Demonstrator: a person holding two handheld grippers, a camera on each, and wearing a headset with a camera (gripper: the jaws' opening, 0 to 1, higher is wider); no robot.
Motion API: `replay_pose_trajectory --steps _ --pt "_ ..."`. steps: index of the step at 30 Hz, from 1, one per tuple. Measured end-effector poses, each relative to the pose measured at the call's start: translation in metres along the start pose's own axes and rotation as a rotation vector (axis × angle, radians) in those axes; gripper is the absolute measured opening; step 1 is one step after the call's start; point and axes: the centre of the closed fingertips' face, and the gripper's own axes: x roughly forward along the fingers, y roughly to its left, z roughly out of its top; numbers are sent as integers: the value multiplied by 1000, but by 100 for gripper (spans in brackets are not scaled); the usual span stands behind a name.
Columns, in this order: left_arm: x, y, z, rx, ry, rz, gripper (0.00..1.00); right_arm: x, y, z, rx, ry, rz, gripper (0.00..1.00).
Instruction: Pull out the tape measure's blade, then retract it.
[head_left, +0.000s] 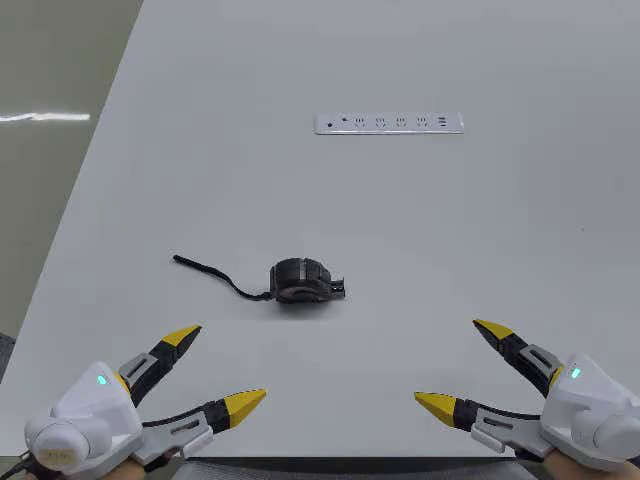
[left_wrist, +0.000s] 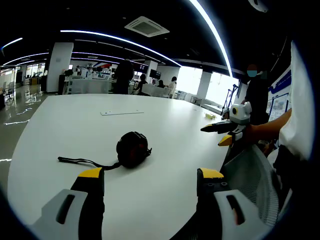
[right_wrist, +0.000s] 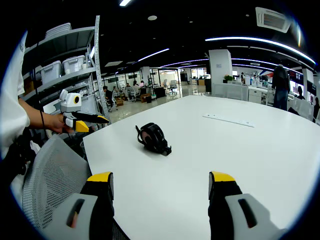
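Left gripper (head_left: 222, 365) and right gripper (head_left: 455, 362) are held open, empty, at the tabletop's (head_left: 420, 220) near edge; tape (head_left: 303, 281) could easily be dragged along if it isn't pinned first.

Your white table (head_left: 500, 260) carries a black tape measure (head_left: 303, 281) near your edge, and a white power strip (head_left: 389, 123) lies toward the far edge.

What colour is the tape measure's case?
Black, with a black wrist strap; the tape measure shows best in the head view.
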Motion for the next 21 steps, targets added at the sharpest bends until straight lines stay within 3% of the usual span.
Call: replay_pose_trajectory --steps 21 --pt "-1 -2 1 -2 -2 -1 74 -1 2 0 2 -4 -1 79"
